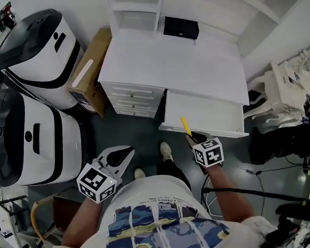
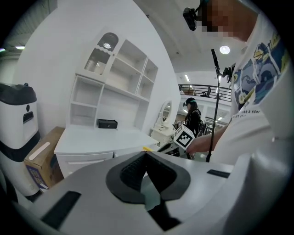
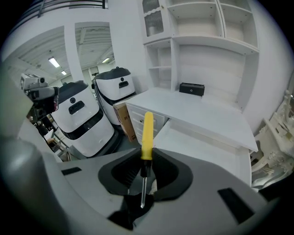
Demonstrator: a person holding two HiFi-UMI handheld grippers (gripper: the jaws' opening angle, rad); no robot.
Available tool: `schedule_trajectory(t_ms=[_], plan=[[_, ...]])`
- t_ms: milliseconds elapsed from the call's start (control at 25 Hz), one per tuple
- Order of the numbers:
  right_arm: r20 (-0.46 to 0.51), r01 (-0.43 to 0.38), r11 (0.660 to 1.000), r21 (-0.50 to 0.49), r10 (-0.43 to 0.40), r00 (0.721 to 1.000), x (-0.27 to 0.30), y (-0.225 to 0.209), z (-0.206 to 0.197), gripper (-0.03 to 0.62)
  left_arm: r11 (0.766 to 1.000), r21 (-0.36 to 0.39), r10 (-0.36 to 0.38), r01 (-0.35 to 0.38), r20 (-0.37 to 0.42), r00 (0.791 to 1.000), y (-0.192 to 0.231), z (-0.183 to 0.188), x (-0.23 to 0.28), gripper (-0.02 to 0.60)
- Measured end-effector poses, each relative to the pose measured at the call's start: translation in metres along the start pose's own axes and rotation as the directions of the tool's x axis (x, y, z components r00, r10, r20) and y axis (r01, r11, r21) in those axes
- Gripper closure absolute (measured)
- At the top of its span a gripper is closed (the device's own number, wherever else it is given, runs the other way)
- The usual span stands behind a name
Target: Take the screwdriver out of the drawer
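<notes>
A screwdriver with a yellow handle sticks out of my right gripper, just at the front edge of the open white drawer. In the right gripper view the jaws are shut on the screwdriver where handle meets shaft. The handle points forward over the drawer and the thin metal shaft runs back between the pads. My right gripper is tilted downward. My left gripper hangs lower left over the floor, away from the desk. Its jaws meet at the tip with nothing between them.
The white desk has a stack of closed drawers left of the open one and a small black box at the back. Two big white-and-black machines and a cardboard box stand at the left. White furniture and cables lie at the right.
</notes>
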State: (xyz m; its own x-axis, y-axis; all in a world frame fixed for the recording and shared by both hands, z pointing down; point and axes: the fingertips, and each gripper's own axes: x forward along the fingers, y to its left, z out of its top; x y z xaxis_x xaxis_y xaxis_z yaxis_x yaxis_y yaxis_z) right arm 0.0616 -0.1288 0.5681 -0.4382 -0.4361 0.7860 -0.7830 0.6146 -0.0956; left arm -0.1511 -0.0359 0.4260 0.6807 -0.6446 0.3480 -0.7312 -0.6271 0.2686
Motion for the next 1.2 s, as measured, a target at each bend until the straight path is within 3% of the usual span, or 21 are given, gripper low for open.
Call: schedule_trajectory(t_ms=[560, 1200], plan=[[0.057, -0.027, 0.999, -0.018, 0.028, 0.998, -0.039, 0.055, -0.008, 0.499, 1.0, 0.005, -0.025, 0.025, 0.007, 1.0, -0.017, -0.02, -0.021, 0.568], [0.074, -0.056, 0.997, -0.058, 0.06, 0.995, -0.051, 0.08, -0.005, 0.499, 1.0, -0.001, -0.02, 0.02, -0.003, 1.0, -0.025, -0.031, -0.029, 0.568]])
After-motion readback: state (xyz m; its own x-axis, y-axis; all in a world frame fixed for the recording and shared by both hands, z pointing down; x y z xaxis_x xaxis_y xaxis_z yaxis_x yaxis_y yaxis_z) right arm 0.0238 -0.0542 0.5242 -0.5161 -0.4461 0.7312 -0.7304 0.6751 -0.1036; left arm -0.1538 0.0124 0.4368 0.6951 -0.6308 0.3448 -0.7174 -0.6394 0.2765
